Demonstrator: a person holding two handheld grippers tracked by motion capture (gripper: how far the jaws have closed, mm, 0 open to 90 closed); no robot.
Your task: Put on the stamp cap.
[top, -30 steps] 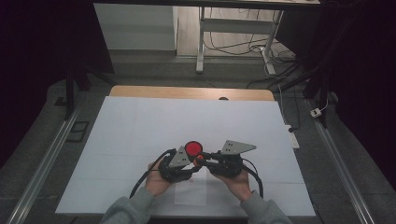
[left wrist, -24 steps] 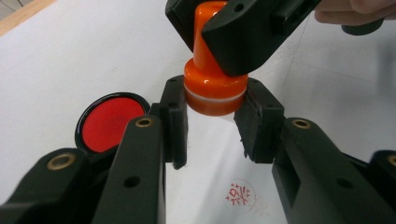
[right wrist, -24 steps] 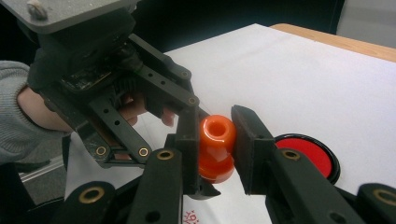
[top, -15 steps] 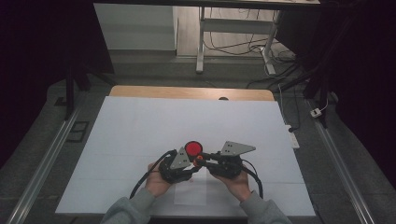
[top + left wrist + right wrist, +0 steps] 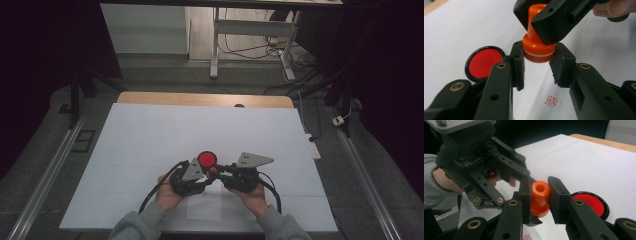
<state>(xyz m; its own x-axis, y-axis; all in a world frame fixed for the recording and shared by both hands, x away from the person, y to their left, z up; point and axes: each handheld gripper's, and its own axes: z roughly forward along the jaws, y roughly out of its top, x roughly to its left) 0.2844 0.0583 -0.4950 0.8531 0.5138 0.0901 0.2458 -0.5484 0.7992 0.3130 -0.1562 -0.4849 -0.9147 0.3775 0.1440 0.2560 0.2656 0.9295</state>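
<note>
An orange stamp (image 5: 537, 48) hangs a little above the white sheet, held from two sides. My left gripper (image 5: 539, 63) is shut on its wide base, one pad (image 5: 517, 66) on each flank. My right gripper (image 5: 541, 195) is shut on the stamp's round handle (image 5: 540, 191). In the high view both grippers meet near the table's front edge: the left gripper (image 5: 207, 175) comes from the left, the right gripper (image 5: 218, 170) from the right, with the stamp (image 5: 212, 171) between them. A round red ink pad (image 5: 206, 159) in a black case lies open just behind.
A red stamped mark (image 5: 552, 100) shows on the sheet below the stamp. The white sheet (image 5: 150, 135) covers the table, with a wooden strip (image 5: 200, 98) along the far edge. Metal rails (image 5: 55, 165) run down both sides. A desk frame and cables stand beyond.
</note>
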